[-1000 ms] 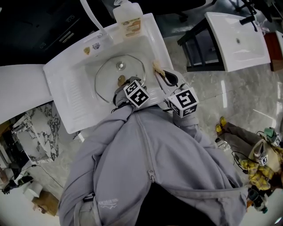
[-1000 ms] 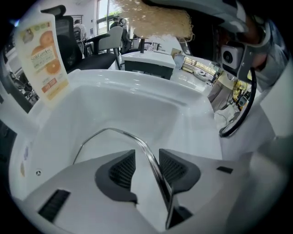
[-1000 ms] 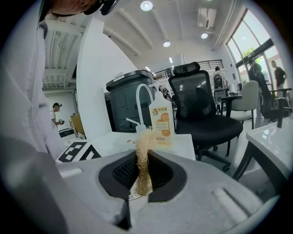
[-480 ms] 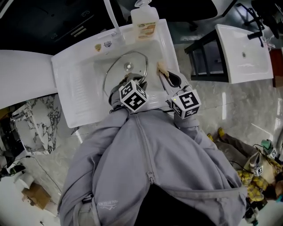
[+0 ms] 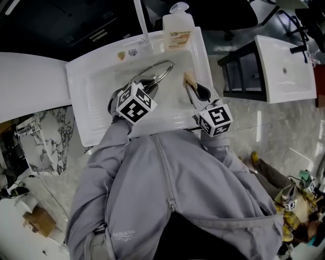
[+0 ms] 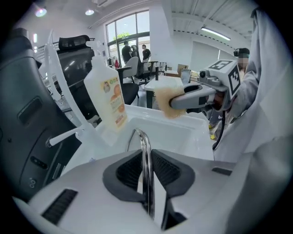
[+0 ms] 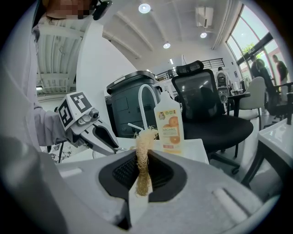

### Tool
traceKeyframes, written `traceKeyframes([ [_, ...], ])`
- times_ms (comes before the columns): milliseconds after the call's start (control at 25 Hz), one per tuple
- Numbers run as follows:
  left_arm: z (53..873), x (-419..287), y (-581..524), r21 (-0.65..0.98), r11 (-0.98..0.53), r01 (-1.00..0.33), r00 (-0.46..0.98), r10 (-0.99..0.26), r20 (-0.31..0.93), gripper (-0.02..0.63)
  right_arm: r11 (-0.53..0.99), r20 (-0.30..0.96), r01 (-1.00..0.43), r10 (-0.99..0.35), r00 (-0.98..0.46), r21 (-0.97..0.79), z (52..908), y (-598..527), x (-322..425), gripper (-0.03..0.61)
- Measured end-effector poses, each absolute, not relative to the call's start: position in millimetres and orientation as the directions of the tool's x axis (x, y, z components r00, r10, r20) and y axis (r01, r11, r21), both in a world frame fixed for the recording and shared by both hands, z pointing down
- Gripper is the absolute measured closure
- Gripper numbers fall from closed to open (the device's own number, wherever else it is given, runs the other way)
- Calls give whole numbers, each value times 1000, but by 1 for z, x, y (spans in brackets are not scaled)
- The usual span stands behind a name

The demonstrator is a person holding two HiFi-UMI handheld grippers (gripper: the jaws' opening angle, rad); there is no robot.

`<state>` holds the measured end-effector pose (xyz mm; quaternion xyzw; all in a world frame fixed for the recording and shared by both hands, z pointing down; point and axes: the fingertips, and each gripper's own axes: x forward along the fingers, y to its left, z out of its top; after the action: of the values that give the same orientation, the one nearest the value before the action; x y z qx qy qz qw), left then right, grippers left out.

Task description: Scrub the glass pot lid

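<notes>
The left gripper (image 6: 147, 172), jaws just closed on the steel rim of the round glass pot lid (image 5: 157, 68), holds it on edge in the white sink (image 5: 91, 86), while the right gripper (image 7: 143, 172), over the sink's right side, pinches a tan loofah scrubber (image 7: 143, 151) clear of the lid, so scrubbing looks not yet begun.

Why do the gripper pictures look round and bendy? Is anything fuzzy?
Left gripper view: a wide lens bends it round with dark corners; the soap bottle leans and the close pot lid rim looks soft. Right gripper view: same bend, ceiling light glares, scrubber is sharp. Head view: clear, white sink very bright.
</notes>
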<state>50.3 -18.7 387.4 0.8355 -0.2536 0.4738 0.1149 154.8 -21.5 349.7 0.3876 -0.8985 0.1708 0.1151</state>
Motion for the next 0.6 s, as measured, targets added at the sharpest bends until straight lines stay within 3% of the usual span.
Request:
traceKeyframes([
  [280,370,21,-59,-42,-876,-480,503,-314,805,555,631,364,-744,-654,-663,-220,356,-25,148,546],
  [600,363,-6,-102,58,-847,-528,609,-331,721,557,608,385,-759,-659,-646,-232,365,-28,151,546],
])
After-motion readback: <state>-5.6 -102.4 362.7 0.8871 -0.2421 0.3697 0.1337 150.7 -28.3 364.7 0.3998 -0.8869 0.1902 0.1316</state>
